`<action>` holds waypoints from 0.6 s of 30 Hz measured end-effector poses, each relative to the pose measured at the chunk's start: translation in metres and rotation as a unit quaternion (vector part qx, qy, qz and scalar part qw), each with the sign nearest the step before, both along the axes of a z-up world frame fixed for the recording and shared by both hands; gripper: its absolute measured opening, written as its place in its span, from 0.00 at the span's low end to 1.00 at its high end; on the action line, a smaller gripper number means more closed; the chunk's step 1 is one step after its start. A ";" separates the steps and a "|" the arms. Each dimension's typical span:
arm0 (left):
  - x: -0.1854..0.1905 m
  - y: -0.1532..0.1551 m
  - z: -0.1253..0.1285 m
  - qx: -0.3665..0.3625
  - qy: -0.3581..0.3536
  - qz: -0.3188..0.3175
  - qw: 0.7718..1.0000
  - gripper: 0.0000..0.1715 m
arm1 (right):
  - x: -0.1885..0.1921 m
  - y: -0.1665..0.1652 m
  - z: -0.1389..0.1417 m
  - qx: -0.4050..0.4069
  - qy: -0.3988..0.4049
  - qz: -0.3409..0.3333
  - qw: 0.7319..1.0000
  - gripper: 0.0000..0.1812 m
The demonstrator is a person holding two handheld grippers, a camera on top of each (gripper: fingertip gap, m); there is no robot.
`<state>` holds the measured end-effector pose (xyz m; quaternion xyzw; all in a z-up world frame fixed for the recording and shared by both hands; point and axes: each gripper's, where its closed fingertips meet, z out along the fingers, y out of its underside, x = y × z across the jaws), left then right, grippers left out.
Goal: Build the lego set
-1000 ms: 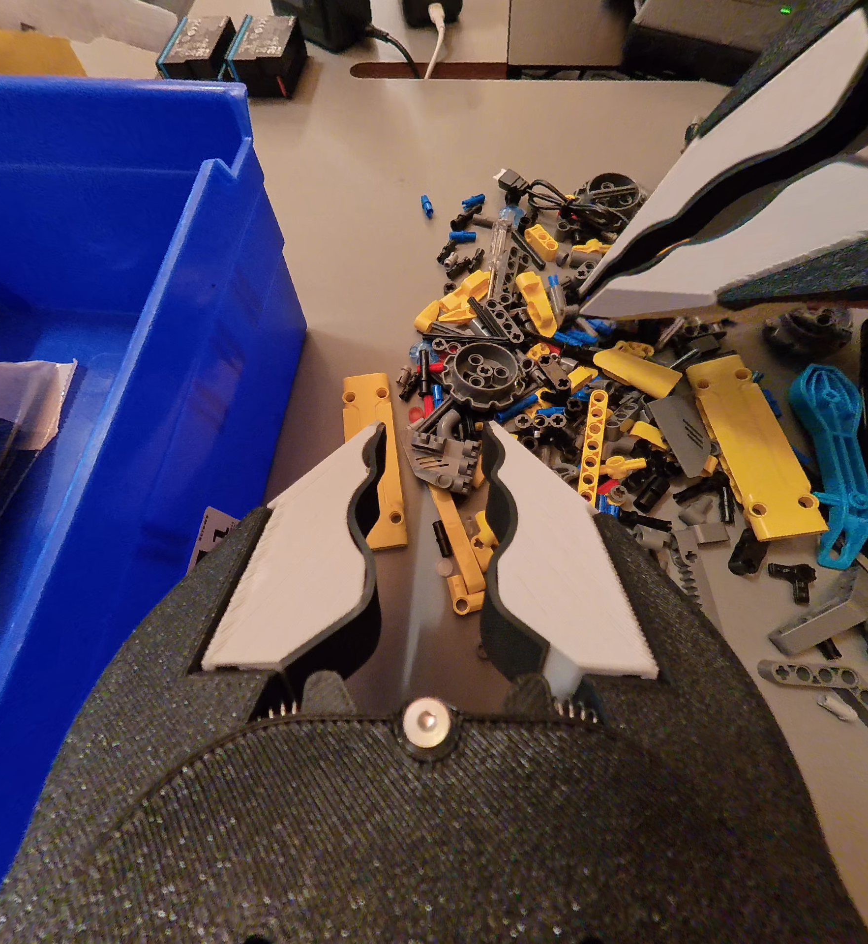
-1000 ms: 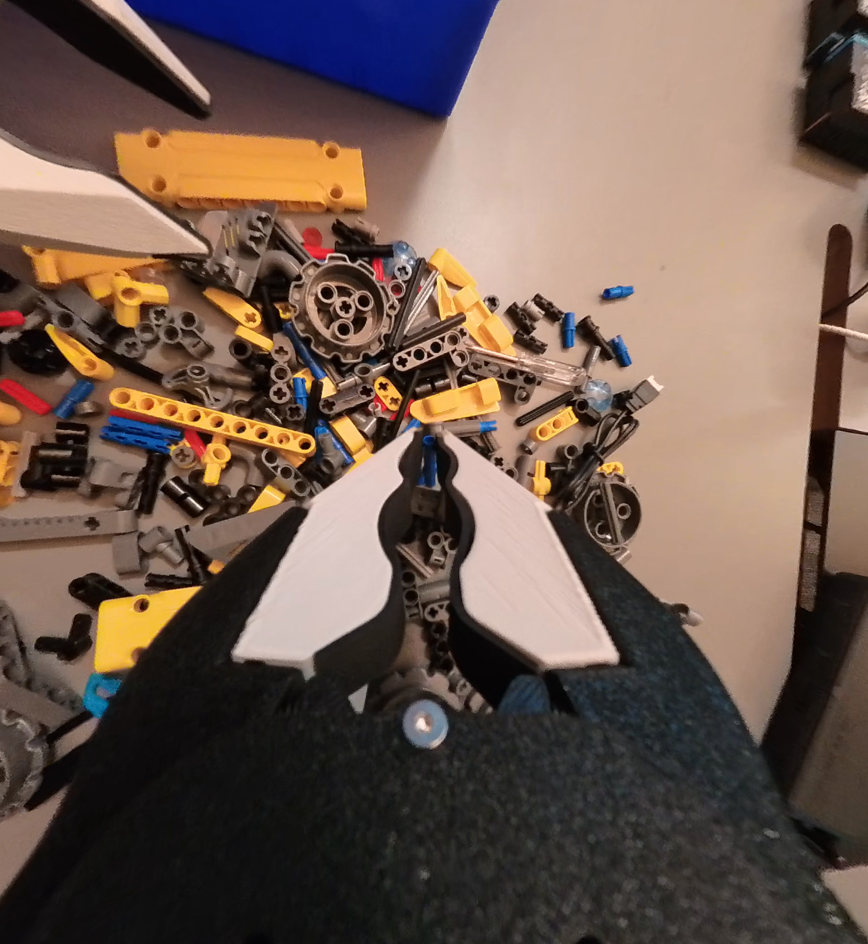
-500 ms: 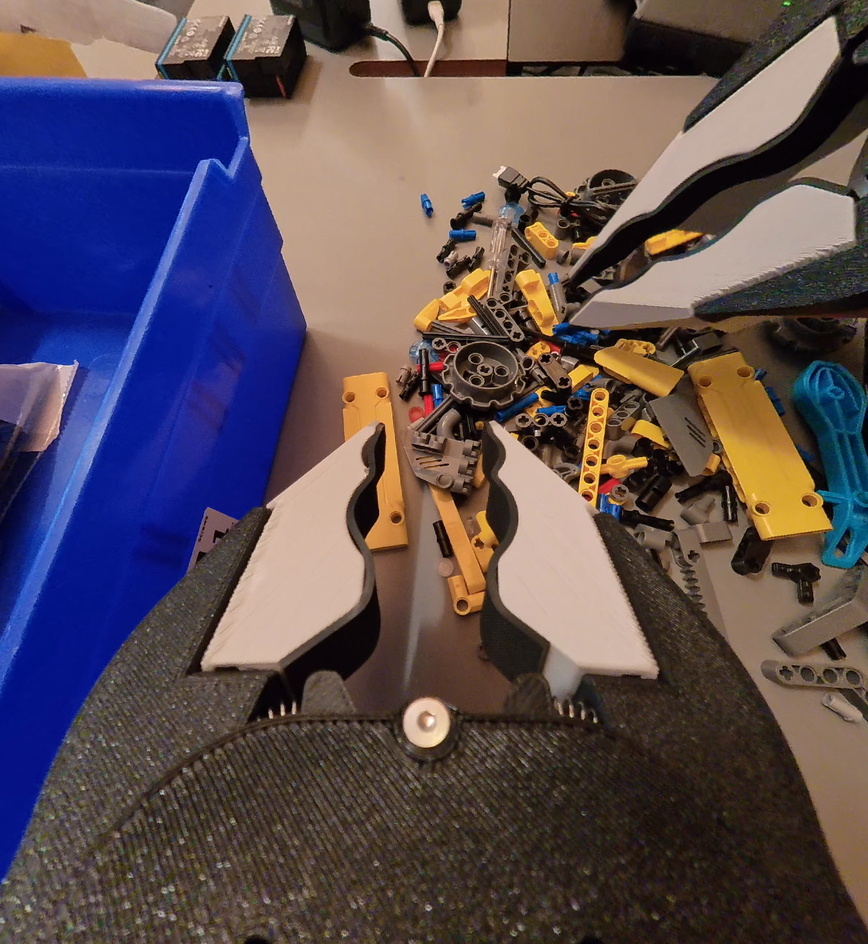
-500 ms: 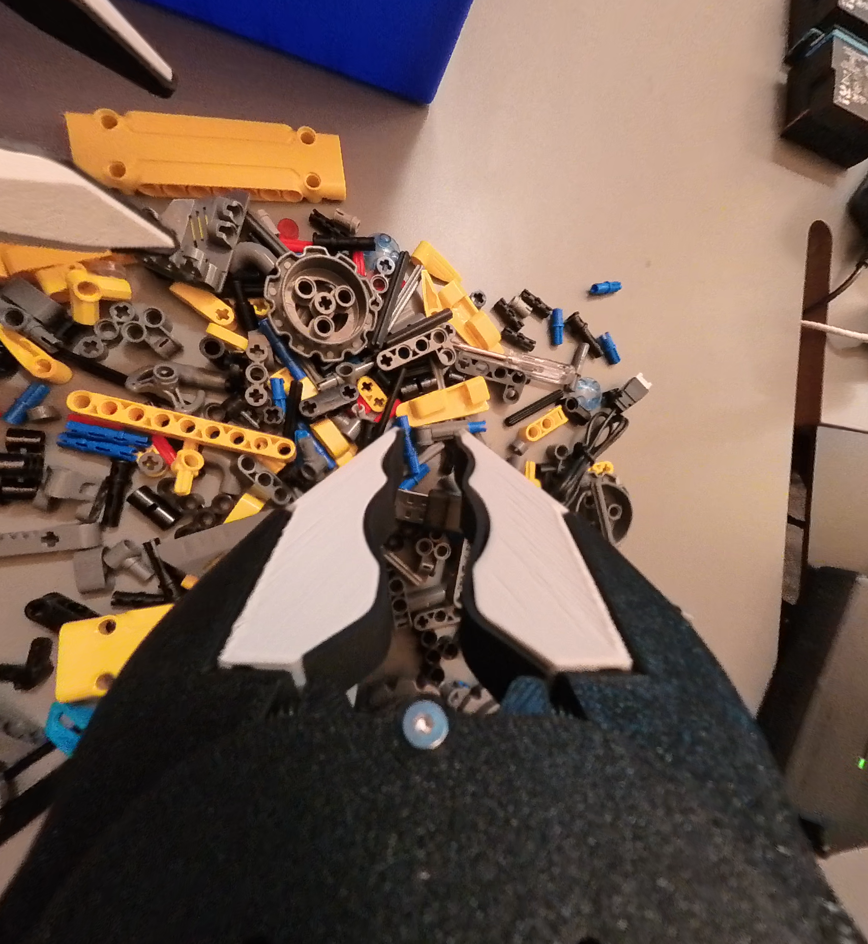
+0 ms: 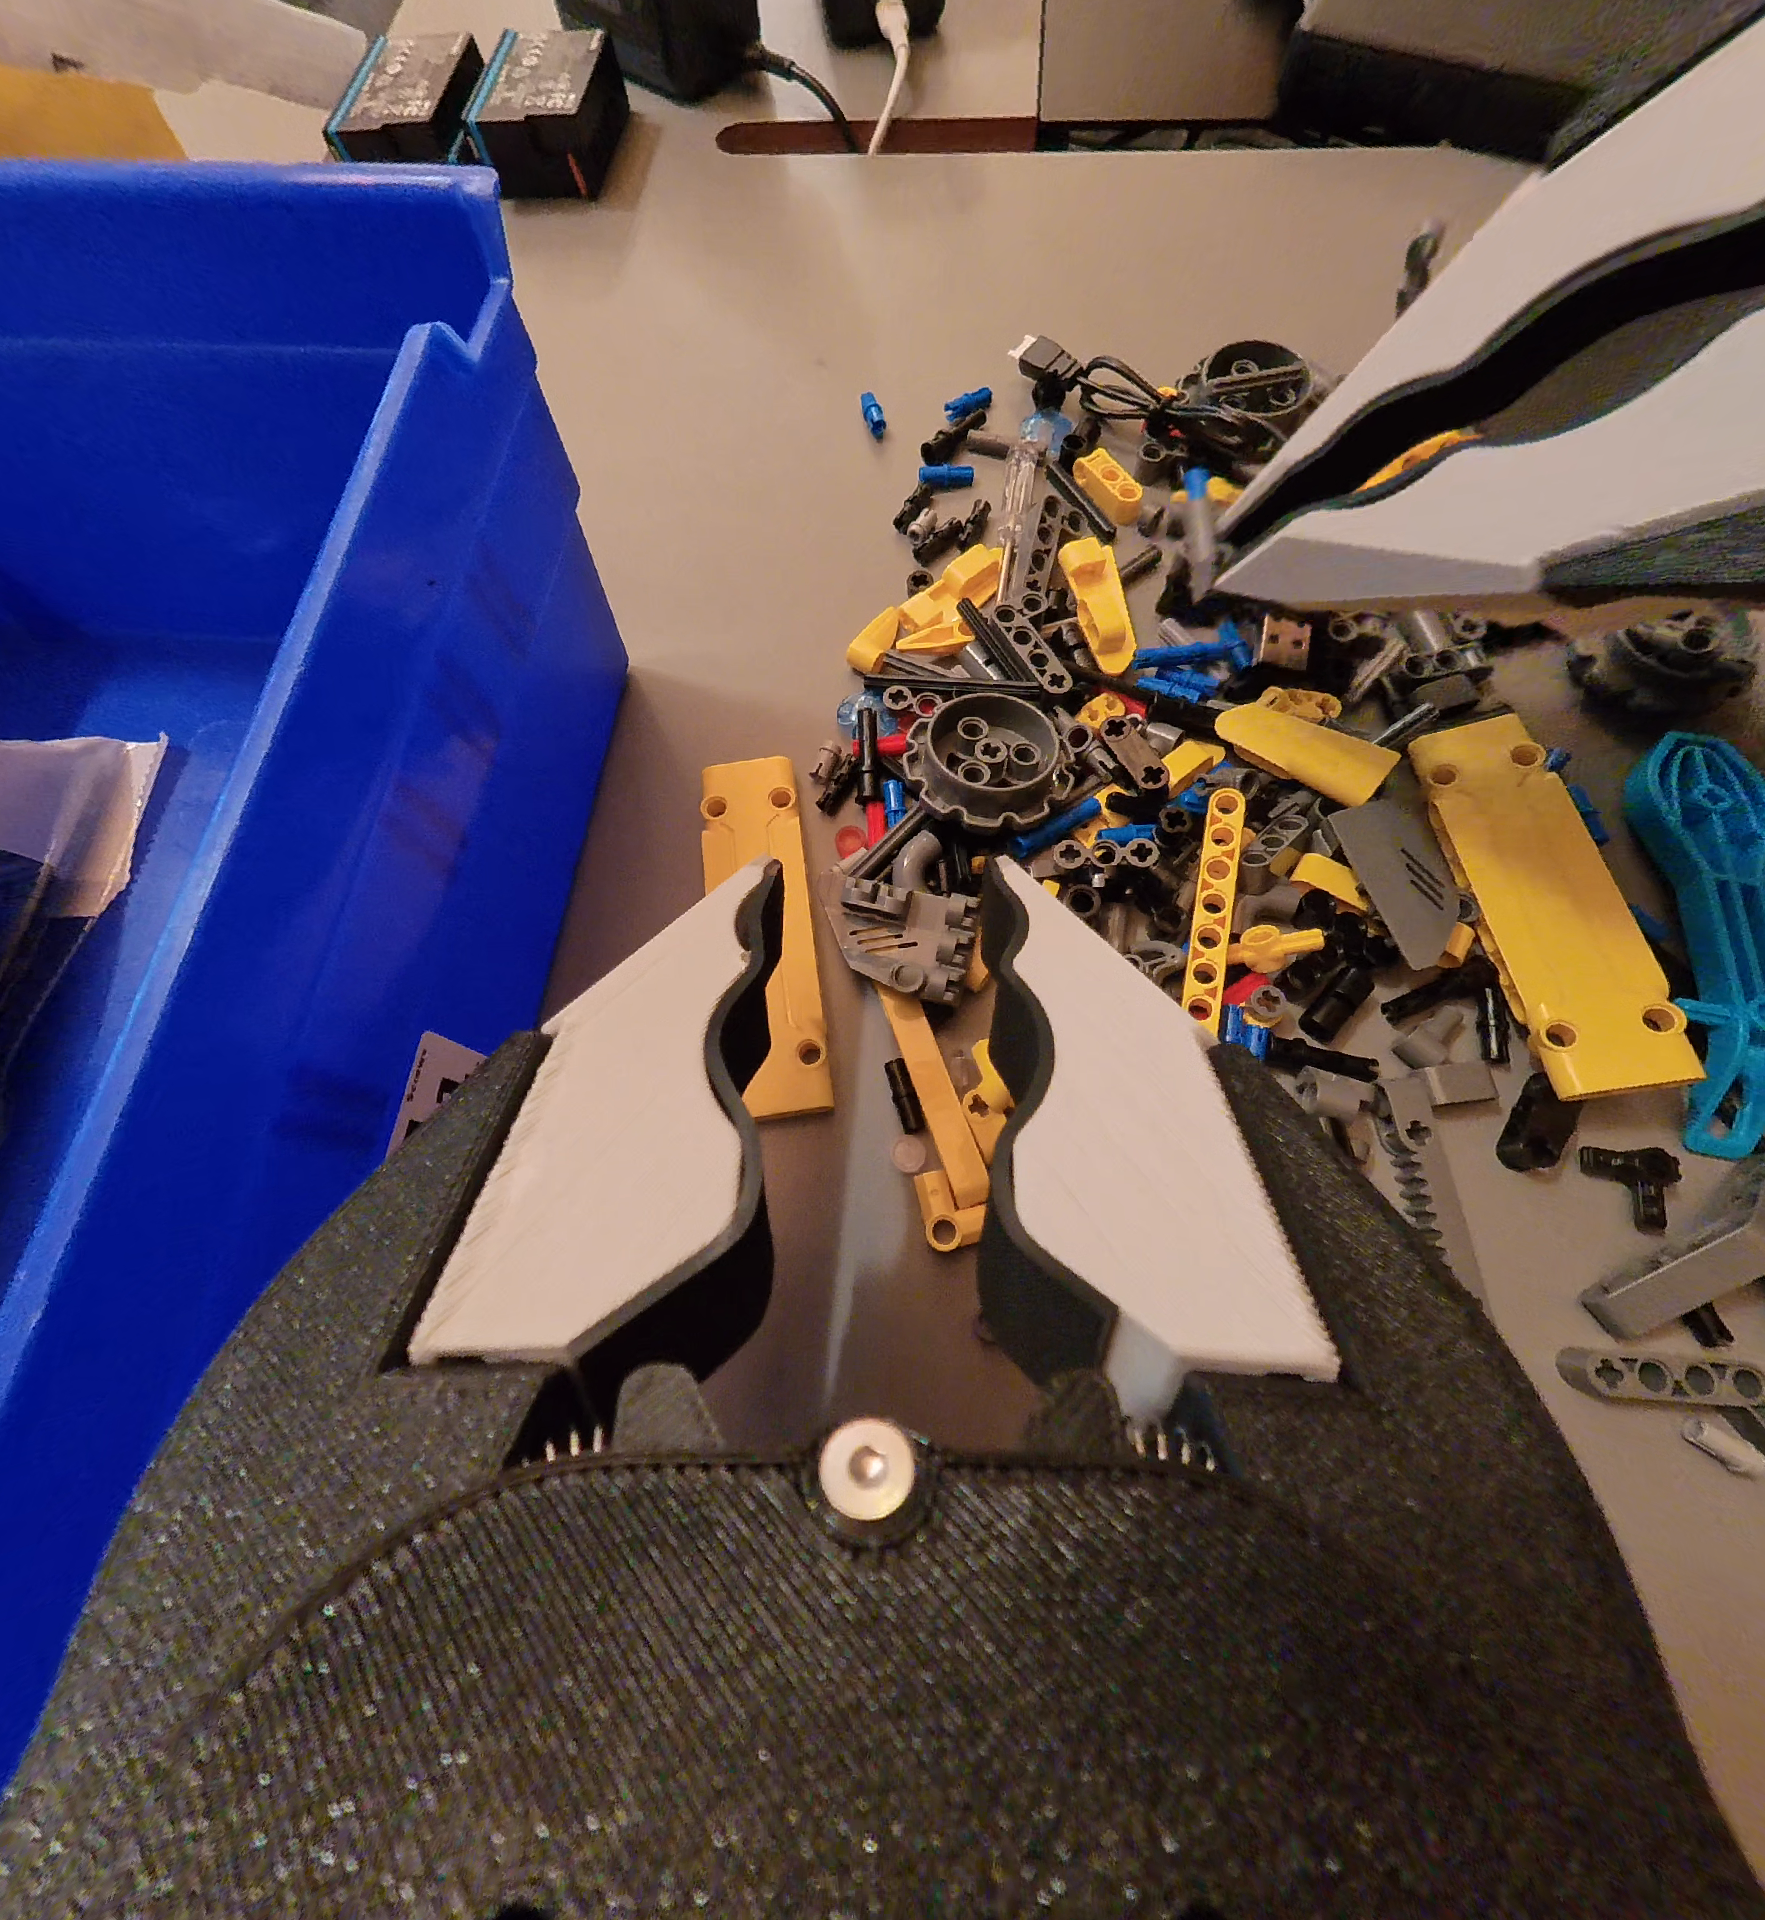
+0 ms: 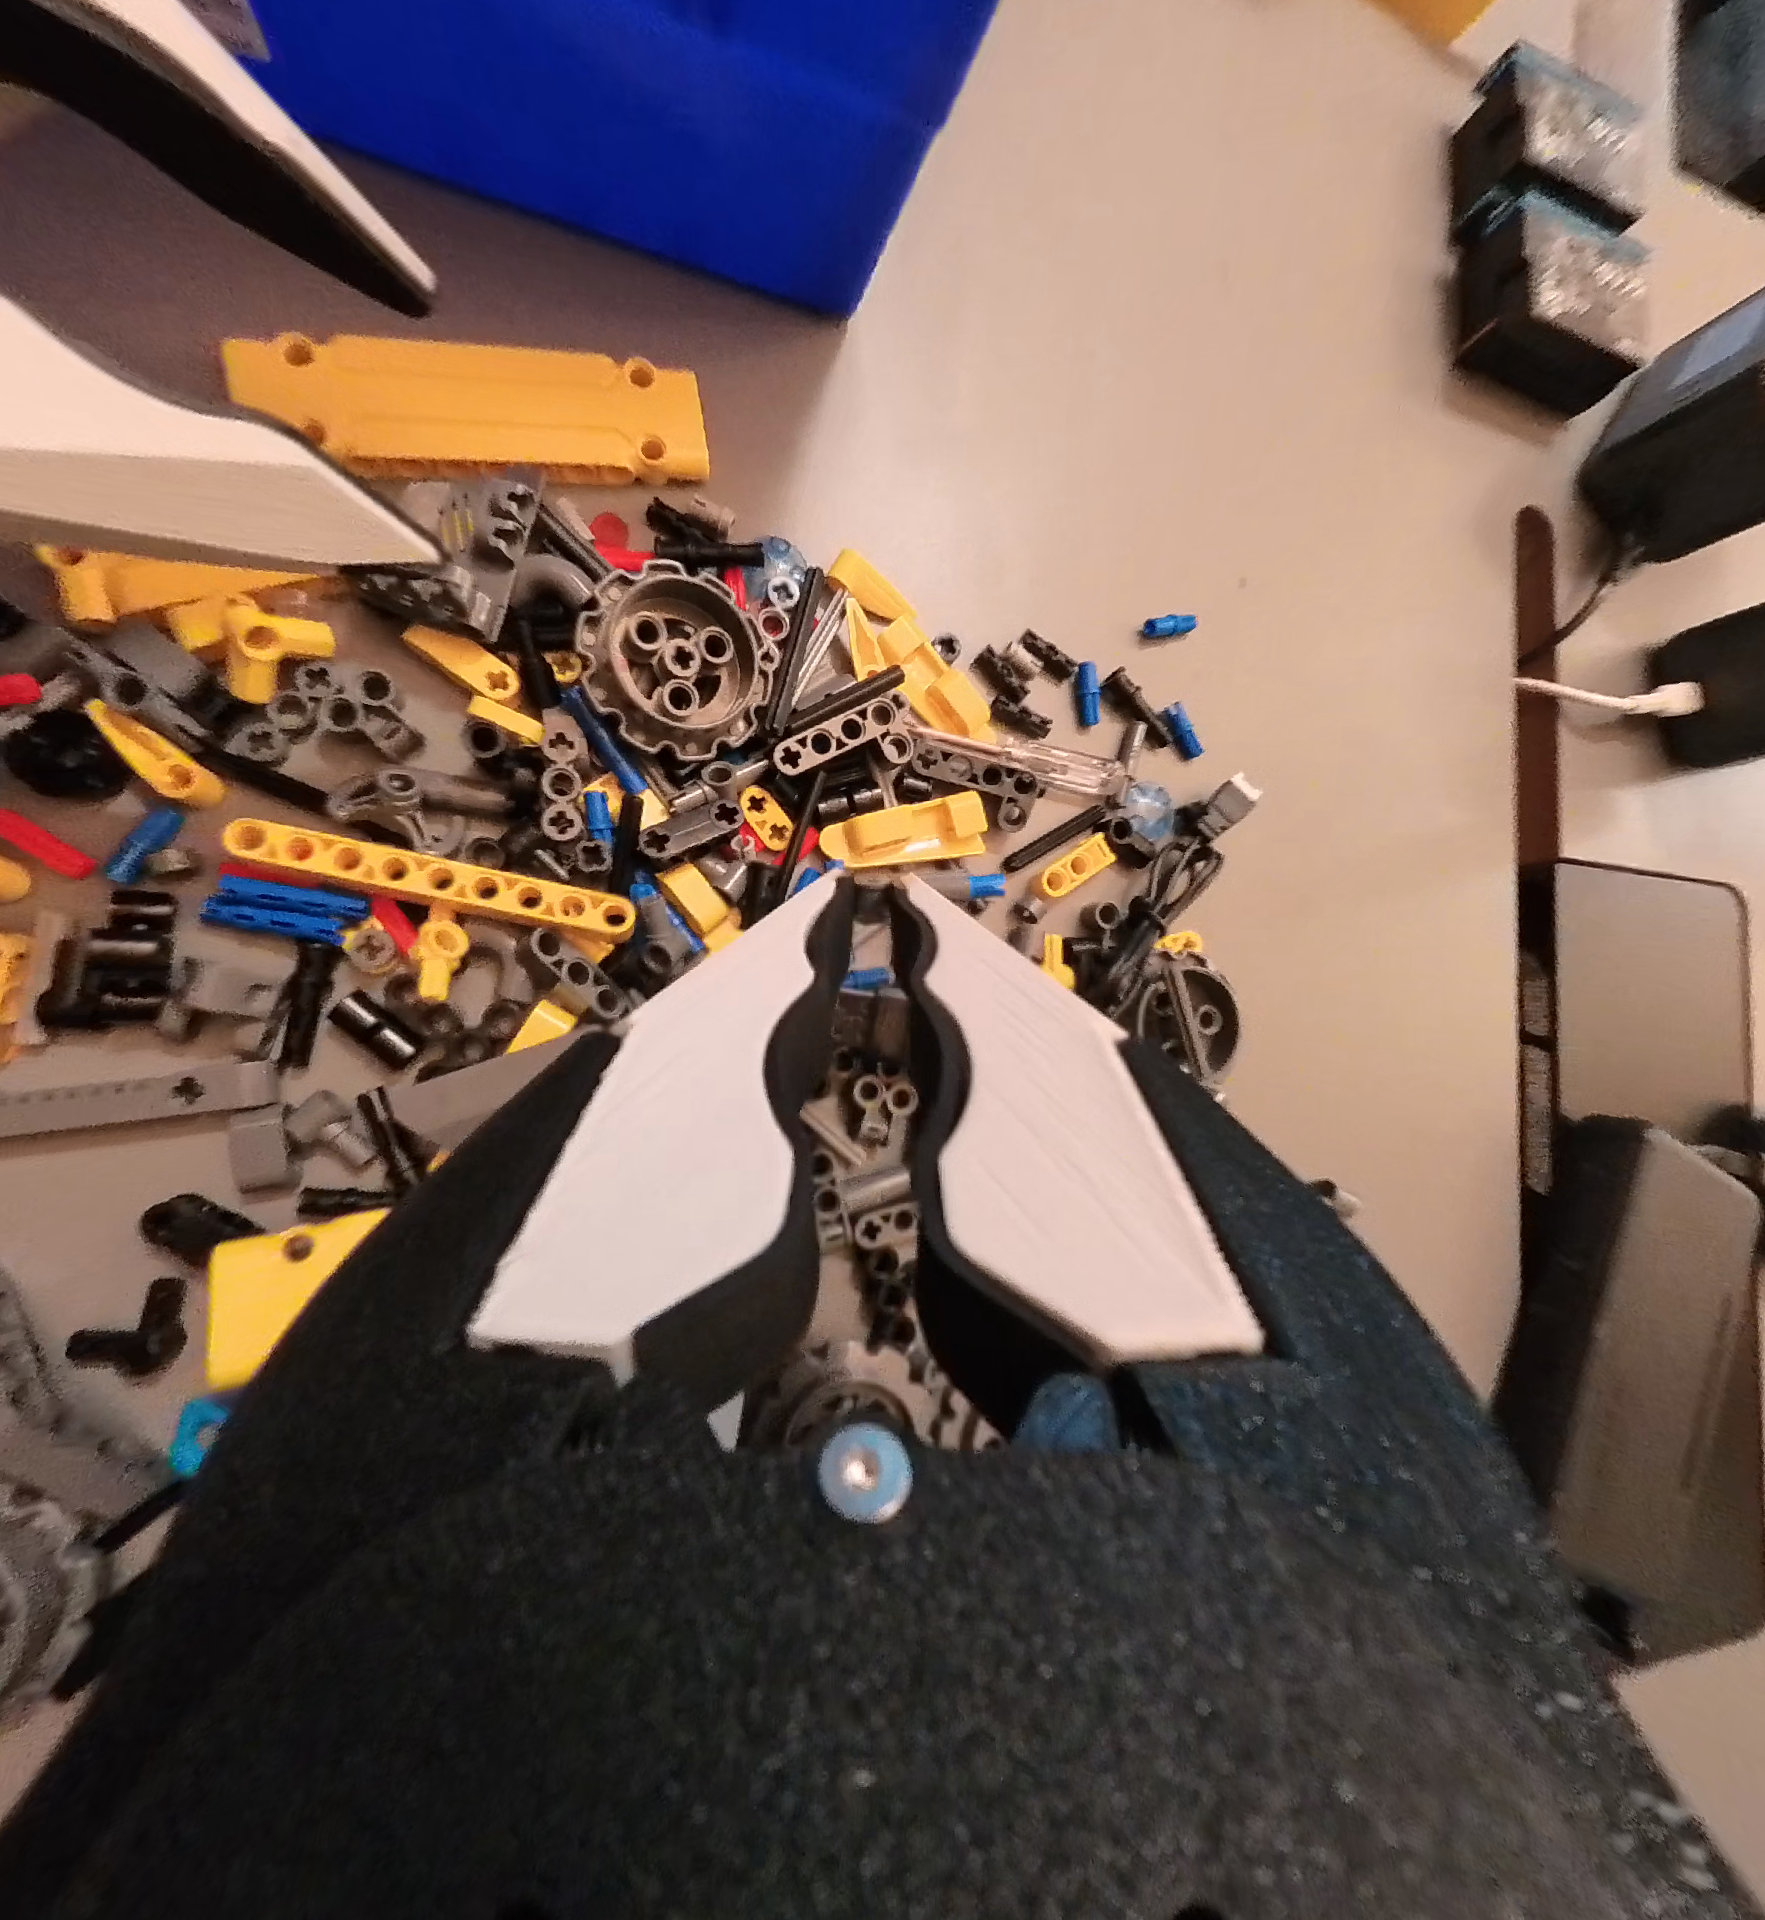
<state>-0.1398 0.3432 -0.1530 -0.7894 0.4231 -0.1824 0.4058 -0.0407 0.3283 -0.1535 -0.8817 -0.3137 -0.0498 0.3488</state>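
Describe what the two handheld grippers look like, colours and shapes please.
Both match. The left gripper and right gripper each have a speckled black, rough-textured body, a round silver bolt at its centre, and two pale grey, ridged, wedge-shaped fingers tapering to points, with wavy black inner edges. No cables, sleeves or hands show.

Left gripper [image 5: 883,883]: speckled black textured body, pale grey ribbed fingers [image 5: 1138,1132] edged with wavy black pads, silver screw [image 5: 865,1467] at 6 o'clock; right gripper [image 6: 865,883] same build, bluish screw [image 6: 862,1473]
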 end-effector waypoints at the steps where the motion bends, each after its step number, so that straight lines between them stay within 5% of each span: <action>1: 0.000 0.000 0.000 0.000 0.000 0.000 1.000 0.20 | -0.001 -0.004 0.006 0.011 -0.001 -0.001 1.000 0.03; 9: 0.000 0.000 0.000 0.001 0.001 0.000 1.000 0.20 | -0.038 -0.080 0.053 0.078 0.045 0.001 0.996 0.03; 18: -0.001 0.003 -0.002 0.005 0.007 0.006 1.000 0.20 | -0.105 -0.184 0.049 0.068 0.143 -0.011 0.987 0.03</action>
